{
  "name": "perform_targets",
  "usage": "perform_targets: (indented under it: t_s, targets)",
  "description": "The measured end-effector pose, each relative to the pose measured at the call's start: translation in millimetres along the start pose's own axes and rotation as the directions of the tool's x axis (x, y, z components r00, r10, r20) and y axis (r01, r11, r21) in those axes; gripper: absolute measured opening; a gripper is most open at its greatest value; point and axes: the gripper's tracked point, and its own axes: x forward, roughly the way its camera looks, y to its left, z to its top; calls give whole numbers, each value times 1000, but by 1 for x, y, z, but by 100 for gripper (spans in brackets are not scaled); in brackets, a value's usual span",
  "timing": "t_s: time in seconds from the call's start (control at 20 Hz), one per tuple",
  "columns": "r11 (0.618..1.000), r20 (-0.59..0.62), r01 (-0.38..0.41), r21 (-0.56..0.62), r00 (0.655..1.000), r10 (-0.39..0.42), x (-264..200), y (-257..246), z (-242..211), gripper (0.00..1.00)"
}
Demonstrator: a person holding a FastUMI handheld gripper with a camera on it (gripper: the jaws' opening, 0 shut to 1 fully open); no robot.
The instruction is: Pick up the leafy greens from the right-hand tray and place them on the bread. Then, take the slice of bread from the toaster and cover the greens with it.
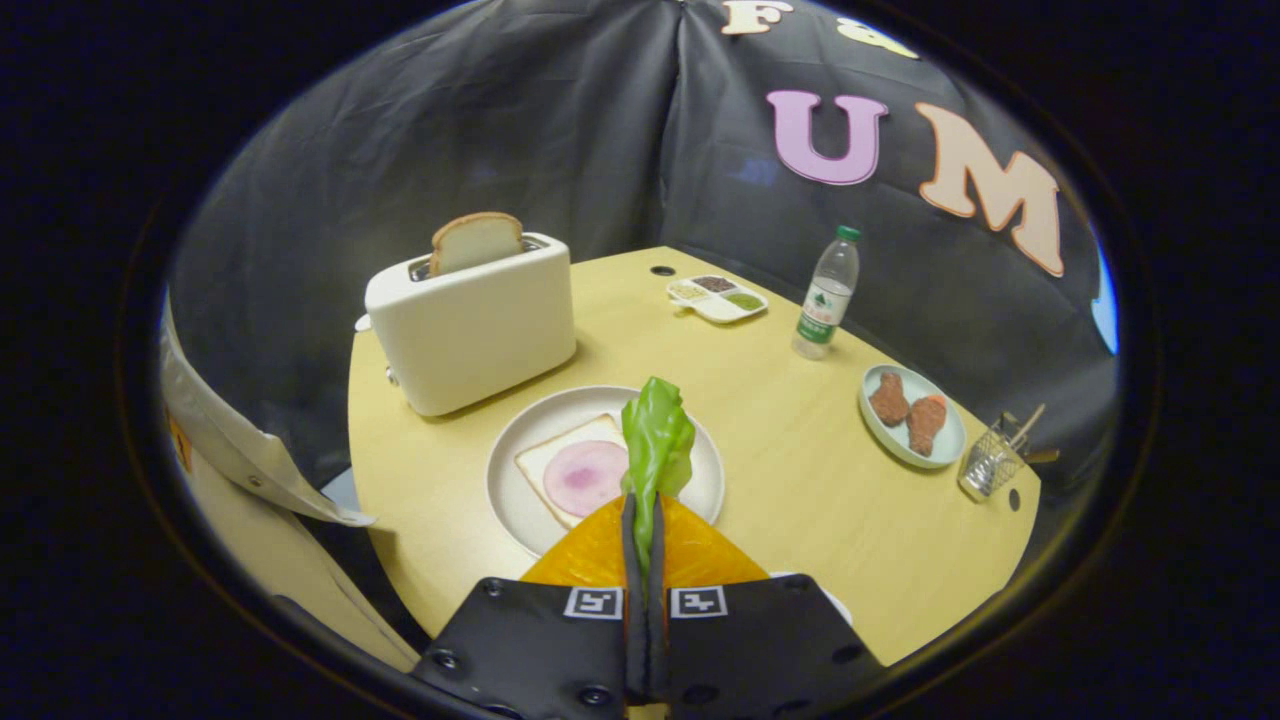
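Note:
My gripper (645, 500) is shut on a green leafy piece (655, 440) that sticks up from between the fingers. It hangs above the near right part of a round cream plate (520, 500). On that plate lies a bread slice (545, 462) topped with a pink ham round (585, 477), just left of the fingers. Beyond the plate stands a white toaster (475, 325) with a bread slice (477, 241) poking out of its slot.
On the yellow table (800, 470), a water bottle (828, 295) and a small divided dish (718, 297) stand at the back. To the right lie a plate with two brown meat pieces (910, 415) and a wire basket (992, 462). A person's pale sleeve (250, 450) is at the left.

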Motion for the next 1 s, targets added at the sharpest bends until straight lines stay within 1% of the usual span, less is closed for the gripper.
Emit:
perform_targets:
  t_s: [0.5, 0.85, 1.0]
  targets:
    - [996, -27, -85, -20, 996, 84, 39, 41, 16, 4]
    - [990, -81, -142, -21, 987, 140, 67, 63, 12, 4]
    - [988, -107, -154, -21, 983, 151, 76, 66, 8, 6]
